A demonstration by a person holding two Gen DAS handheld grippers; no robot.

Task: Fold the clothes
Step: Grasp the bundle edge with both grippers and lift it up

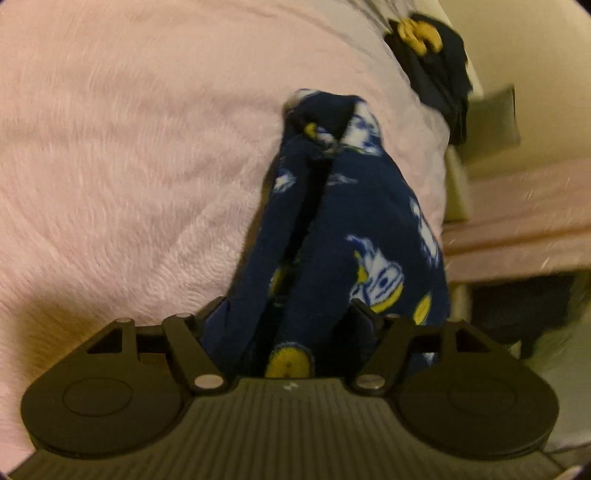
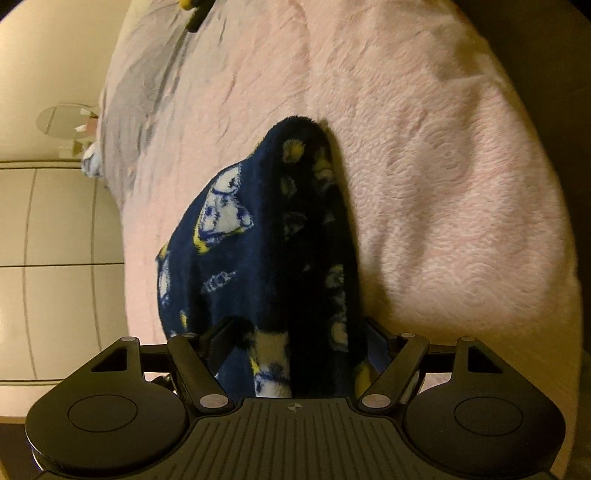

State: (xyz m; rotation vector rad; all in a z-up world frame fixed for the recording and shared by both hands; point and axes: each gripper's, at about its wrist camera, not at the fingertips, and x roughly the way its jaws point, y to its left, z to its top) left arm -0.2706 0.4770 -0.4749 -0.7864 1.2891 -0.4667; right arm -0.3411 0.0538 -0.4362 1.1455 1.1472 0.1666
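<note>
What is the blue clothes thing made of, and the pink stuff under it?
The blue garment looks like fleece: soft, matte, with a fuzzy nap blurring its white and yellow print. The pink cover under it looks like plush, long-pile fabric; its fibres lie in brushed swirls. Neither can be told for sure from looks alone.

pink fuzzy blanket (image 1: 129, 147) | round mirror (image 2: 62, 122) | white tiled floor (image 2: 55, 221)

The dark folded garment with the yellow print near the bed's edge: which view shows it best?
The left wrist view: the dark folded garment with the yellow print lies whole on the pink fleece blanket, though blurred. The right wrist view catches only a sliver at its top edge.
</note>
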